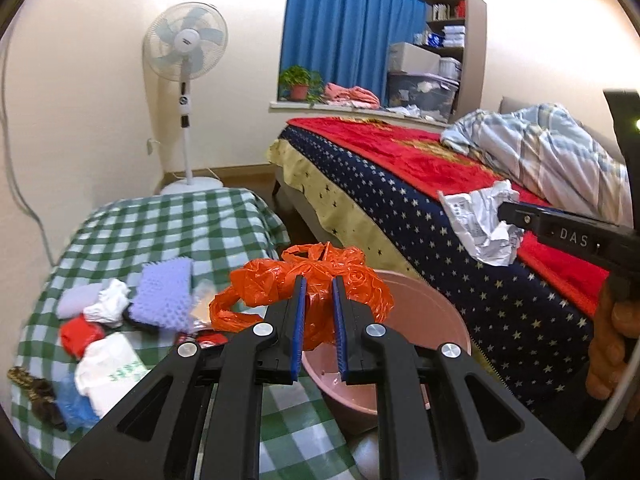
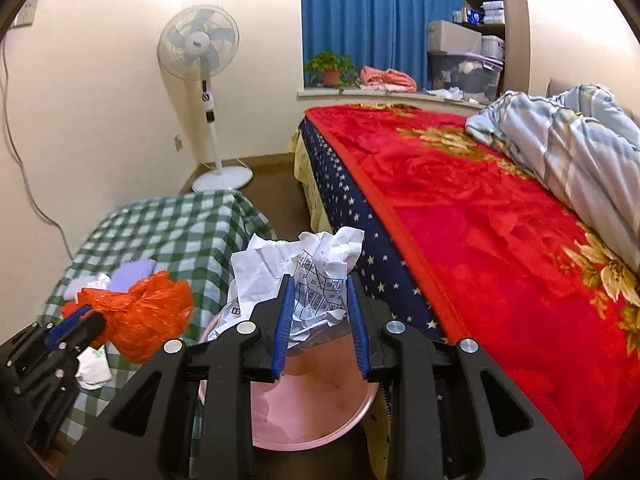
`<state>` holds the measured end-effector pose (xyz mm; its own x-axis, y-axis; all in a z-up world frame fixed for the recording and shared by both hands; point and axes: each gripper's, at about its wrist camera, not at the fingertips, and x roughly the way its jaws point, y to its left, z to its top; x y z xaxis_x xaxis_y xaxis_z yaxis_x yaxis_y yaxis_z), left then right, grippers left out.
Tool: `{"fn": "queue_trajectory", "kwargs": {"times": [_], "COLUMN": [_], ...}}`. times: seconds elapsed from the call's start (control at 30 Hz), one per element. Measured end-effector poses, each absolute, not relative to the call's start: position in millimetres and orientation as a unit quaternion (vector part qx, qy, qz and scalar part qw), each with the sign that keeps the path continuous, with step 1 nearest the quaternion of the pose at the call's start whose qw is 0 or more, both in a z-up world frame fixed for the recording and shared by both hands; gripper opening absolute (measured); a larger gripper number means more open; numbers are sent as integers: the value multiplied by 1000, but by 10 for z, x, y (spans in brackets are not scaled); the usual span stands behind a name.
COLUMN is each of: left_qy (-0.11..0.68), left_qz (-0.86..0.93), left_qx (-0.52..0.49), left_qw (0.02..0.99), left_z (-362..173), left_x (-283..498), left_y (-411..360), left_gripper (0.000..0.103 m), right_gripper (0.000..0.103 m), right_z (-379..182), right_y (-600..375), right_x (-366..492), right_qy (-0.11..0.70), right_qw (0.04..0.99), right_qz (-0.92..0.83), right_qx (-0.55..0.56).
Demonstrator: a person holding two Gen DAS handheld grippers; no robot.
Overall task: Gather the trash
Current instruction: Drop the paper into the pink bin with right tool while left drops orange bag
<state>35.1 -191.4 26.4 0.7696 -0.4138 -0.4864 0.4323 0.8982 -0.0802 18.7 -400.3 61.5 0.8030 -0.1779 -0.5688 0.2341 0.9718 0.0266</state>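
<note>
My left gripper (image 1: 319, 284) is shut on a crumpled orange plastic bag (image 1: 312, 280), held above the rim of a pink basin (image 1: 424, 320). In the right wrist view the same orange plastic bag (image 2: 144, 316) hangs at the left from the left gripper (image 2: 86, 316). My right gripper (image 2: 320, 284) is shut on a crumpled white printed paper (image 2: 304, 276) over the pink basin (image 2: 312, 408). The left wrist view shows that crumpled paper (image 1: 480, 220) at the right, pinched by the right gripper (image 1: 506, 210).
A green checked table (image 1: 180, 224) carries a pile of things: purple sponge (image 1: 164, 296), white tissue (image 1: 108, 304), red scrap (image 1: 80, 334), white packet (image 1: 112, 372). A bed with a red blanket (image 2: 480, 216) fills the right side. A standing fan (image 1: 186, 80) is by the wall.
</note>
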Motion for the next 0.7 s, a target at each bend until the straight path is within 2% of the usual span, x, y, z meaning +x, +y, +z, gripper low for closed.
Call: {"fn": "queue_trajectory", "kwargs": {"times": [0.6, 0.7], "left_qy": [291, 296], "left_qz": [-253, -257], "left_qx": [32, 28], "left_qw": [922, 920], "left_z": [-191, -218], "left_x": [708, 747], "left_y": [-2204, -2236], "left_gripper": [13, 13], "right_gripper": [28, 31], "right_z": [333, 321], "right_y": [-4024, -4044], "right_x": [411, 424], "right_qy": [327, 328], "right_qw": [934, 933], "right_qz": [-133, -137], "right_qx": [50, 51]}}
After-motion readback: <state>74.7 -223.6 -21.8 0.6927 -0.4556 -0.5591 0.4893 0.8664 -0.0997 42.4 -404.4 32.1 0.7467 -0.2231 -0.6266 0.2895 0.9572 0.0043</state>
